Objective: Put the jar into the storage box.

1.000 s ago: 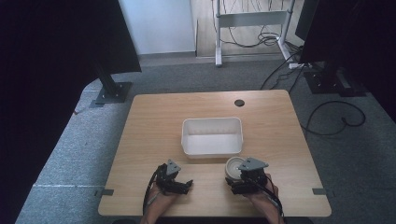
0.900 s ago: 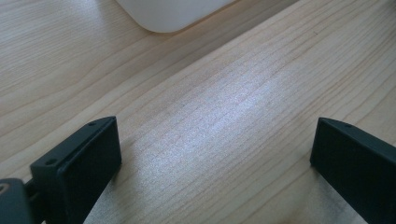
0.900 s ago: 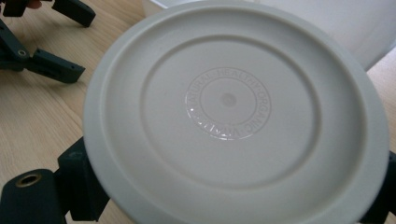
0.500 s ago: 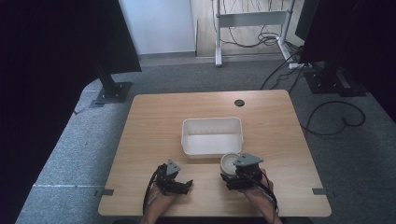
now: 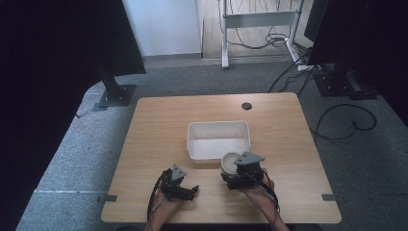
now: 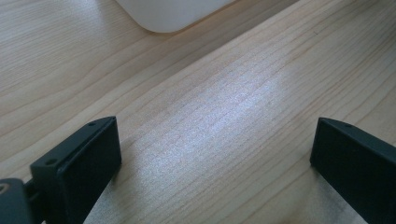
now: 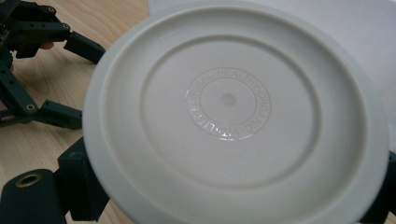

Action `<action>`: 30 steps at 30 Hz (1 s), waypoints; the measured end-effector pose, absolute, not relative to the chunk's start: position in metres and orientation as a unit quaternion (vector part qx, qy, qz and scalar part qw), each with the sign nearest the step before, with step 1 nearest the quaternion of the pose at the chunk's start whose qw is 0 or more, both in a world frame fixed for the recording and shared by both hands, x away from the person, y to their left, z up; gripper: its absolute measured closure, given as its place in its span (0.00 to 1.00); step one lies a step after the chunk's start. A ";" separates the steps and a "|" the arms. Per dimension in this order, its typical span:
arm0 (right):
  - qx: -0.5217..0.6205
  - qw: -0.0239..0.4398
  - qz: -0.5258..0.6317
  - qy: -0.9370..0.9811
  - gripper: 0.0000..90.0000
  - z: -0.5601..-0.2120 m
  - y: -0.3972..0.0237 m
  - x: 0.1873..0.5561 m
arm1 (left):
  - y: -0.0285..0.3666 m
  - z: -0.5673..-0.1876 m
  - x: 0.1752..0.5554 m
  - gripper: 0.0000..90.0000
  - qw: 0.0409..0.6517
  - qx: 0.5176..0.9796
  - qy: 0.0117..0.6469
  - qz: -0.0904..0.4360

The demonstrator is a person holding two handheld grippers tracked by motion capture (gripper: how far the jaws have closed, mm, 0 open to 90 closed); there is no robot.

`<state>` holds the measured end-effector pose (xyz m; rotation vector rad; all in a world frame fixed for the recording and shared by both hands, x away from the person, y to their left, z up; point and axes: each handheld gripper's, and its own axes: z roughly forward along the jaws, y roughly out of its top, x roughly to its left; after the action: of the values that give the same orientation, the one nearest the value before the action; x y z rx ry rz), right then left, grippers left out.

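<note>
white lid (image 7: 233, 121) in r claw (image 5: 230, 174)

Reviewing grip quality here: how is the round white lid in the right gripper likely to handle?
The lid looks like moulded plastic, so probably stiff and light. Its smooth, glossy face suggests it could slip in the right gripper. Being round, it might roll if dropped on edge.

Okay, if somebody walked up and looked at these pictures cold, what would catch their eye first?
Probably the round white lid, gripped between the jaws of the right gripper and held at the near edge of the white rectangular bin in the middle of the wooden table. Next, the left gripper, which sits open near the table's front edge with only bare wood between its jaws.
</note>
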<state>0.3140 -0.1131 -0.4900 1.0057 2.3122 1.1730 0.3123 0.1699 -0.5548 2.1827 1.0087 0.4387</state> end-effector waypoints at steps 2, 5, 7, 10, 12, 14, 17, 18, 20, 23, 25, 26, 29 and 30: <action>0.354 0.178 0.417 0.818 0.11 -0.490 -0.110 0.317 | 0.170 -0.555 0.312 0.02 0.343 0.839 0.389 0.169; 0.354 0.178 0.417 0.818 0.11 -0.489 -0.109 0.319 | 0.170 -0.555 0.312 0.02 0.343 0.838 0.389 0.169; 0.354 0.179 0.415 0.819 0.11 -0.489 -0.107 0.321 | 0.170 -0.555 0.312 0.02 0.343 0.838 0.389 0.169; 0.353 0.180 0.416 0.818 0.11 -0.488 -0.104 0.324 | 0.170 -0.555 0.312 0.02 0.343 0.839 0.389 0.169; 0.352 0.179 0.415 0.820 0.11 -0.487 -0.100 0.327 | 0.170 -0.555 0.312 0.02 0.342 0.839 0.388 0.169; 0.350 0.180 0.415 0.820 0.11 -0.487 -0.098 0.329 | 0.170 -0.555 0.312 0.02 0.343 0.839 0.388 0.169; 0.350 0.177 0.416 0.820 0.11 -0.487 -0.094 0.333 | 0.170 -0.555 0.312 0.02 0.343 0.839 0.388 0.169; 0.350 0.177 0.416 0.820 0.11 -0.487 -0.094 0.333 | 0.170 -0.555 0.312 0.02 0.343 0.839 0.389 0.169; 0.351 0.178 0.414 0.821 0.11 -0.487 -0.091 0.335 | 0.170 -0.555 0.312 0.02 0.343 0.838 0.389 0.169; 0.350 0.178 0.414 0.821 0.11 -0.486 -0.089 0.337 | 0.170 -0.555 0.312 0.02 0.343 0.838 0.389 0.168; 0.349 0.179 0.413 0.822 0.11 -0.486 -0.087 0.339 | 0.170 -0.555 0.312 0.02 0.343 0.838 0.389 0.169; 0.349 0.180 0.413 0.822 0.11 -0.485 -0.084 0.340 | 0.170 -0.555 0.312 0.02 0.343 0.838 0.389 0.168; 0.346 0.183 0.412 0.823 0.11 -0.483 -0.081 0.343 | 0.170 -0.555 0.312 0.02 0.343 0.838 0.389 0.169; 0.346 0.183 0.412 0.823 0.11 -0.483 -0.081 0.343 | 0.170 -0.555 0.312 0.02 0.342 0.839 0.388 0.169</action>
<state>0.3429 -0.0806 -0.4825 0.9772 2.3203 1.1622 0.3123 0.1698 -0.5548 2.1804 1.0098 0.4390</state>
